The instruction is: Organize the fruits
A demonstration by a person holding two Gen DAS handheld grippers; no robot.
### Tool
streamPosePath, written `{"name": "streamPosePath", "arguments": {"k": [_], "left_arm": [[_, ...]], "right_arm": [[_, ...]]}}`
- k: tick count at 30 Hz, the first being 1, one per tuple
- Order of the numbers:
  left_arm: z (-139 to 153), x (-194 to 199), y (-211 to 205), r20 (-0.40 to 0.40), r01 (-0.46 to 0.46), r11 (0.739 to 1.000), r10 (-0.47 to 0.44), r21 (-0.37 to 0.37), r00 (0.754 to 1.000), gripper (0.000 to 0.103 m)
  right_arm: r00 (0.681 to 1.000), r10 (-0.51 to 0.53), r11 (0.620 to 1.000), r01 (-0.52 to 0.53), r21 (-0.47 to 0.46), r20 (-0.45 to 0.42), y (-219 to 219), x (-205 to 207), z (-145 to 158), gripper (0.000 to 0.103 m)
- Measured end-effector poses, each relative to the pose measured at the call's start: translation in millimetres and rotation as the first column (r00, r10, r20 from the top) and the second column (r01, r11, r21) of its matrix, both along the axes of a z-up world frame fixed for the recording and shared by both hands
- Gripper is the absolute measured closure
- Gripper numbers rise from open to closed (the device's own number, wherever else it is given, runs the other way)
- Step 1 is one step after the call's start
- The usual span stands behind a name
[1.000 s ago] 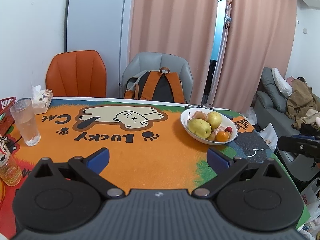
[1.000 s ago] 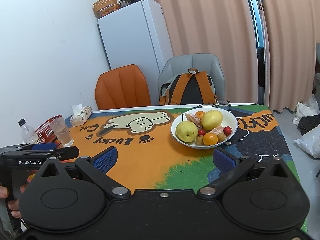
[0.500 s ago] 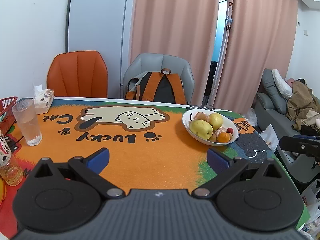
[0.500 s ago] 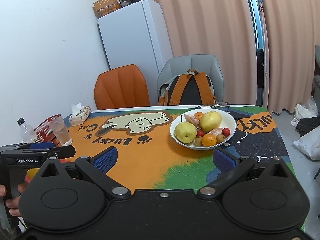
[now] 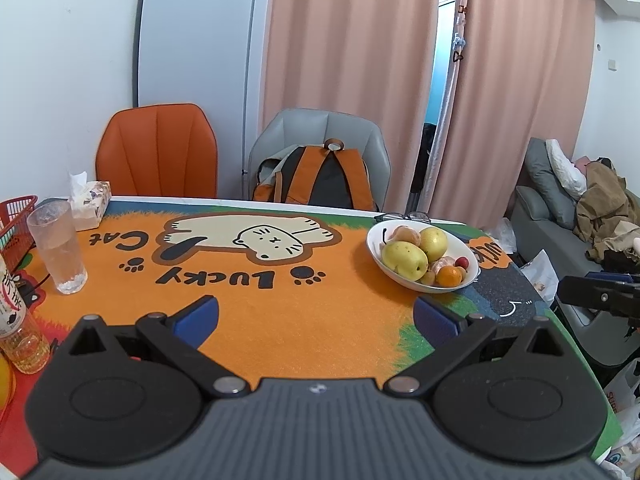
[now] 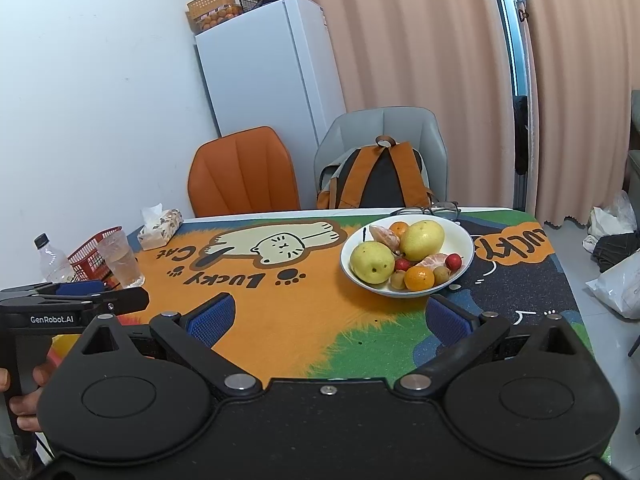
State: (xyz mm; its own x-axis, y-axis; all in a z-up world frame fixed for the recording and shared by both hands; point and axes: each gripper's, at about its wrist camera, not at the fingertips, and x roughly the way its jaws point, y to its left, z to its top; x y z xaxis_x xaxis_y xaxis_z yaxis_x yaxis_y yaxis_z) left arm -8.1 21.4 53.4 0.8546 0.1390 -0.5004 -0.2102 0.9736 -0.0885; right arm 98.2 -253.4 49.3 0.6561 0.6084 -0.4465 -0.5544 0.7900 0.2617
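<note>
A white bowl [image 6: 464, 240] of fruit stands on the table's right side. It holds two yellow pears [image 6: 372, 262], a small orange [image 6: 419, 278], peeled mandarin pieces [image 6: 385, 237] and small red fruits [image 6: 453, 259]. The bowl also shows in the left wrist view [image 5: 378, 254]. My right gripper [image 6: 327, 316] is open and empty, just short of the bowl. My left gripper [image 5: 317, 315] is open and empty over the orange mat, left of the bowl.
A glass [image 5: 58, 246], a tissue box [image 5: 91, 202], a red basket [image 5: 14, 220] and a bottle [image 5: 16, 336] stand at the table's left. Eyeglasses [image 6: 434, 210] lie behind the bowl. An orange chair [image 5: 158, 152] and a grey chair with a backpack [image 5: 320, 178] stand at the far side.
Both grippers have drifted slightly; the bowl sits a little closer and lower in the right wrist view. Jaws stay open.
</note>
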Motion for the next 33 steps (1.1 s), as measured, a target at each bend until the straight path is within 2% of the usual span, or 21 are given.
{"name": "streamPosePath", "arguments": {"k": [33], "left_arm": [[-0.5,-1.1,0.7,0.006,0.012,1.000,-0.012,-0.001,1.000,0.000]], "right_arm": [[1.000,-0.005,1.000,0.005,-0.002,-0.016,-0.3,2.0,-6.1,0.000]]}}
